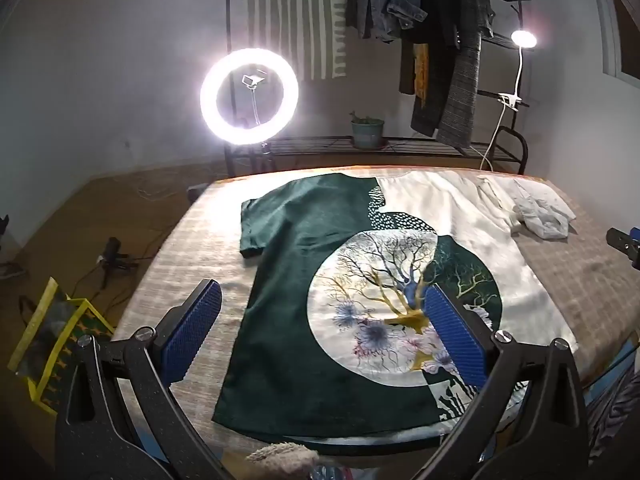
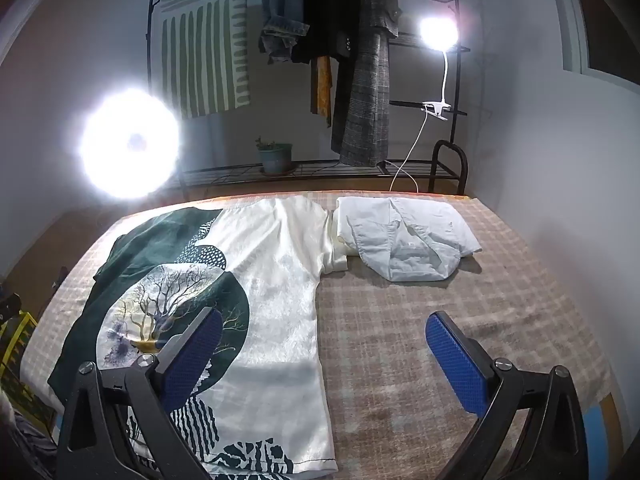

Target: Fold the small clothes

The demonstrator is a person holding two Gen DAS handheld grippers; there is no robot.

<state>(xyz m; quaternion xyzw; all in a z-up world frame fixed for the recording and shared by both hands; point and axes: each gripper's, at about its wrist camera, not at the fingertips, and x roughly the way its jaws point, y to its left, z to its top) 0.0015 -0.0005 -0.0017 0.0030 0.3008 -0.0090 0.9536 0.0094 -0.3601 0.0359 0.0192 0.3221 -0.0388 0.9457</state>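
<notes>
Green-and-cream T-shirt [image 1: 340,280] flat on bed, collar toward rack

A home bedroom: clothes rack [image 2: 360,60], potted plant [image 2: 275,157], checked bed cover [image 2: 440,280]

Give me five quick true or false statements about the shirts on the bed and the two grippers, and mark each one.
1. The green and white T-shirt with a tree print lies spread flat on the checked bed cover. True.
2. The left gripper is clamped on the shirt's hem. False: its jaws stand wide open with nothing between them.
3. A crumpled white shirt lies at the far side of the bed, beside the printed shirt's white sleeve. True.
4. The right gripper holds the white shirt. False: it is open and well short of it.
5. The round ring light is switched off. False: it glows brightly.
</notes>
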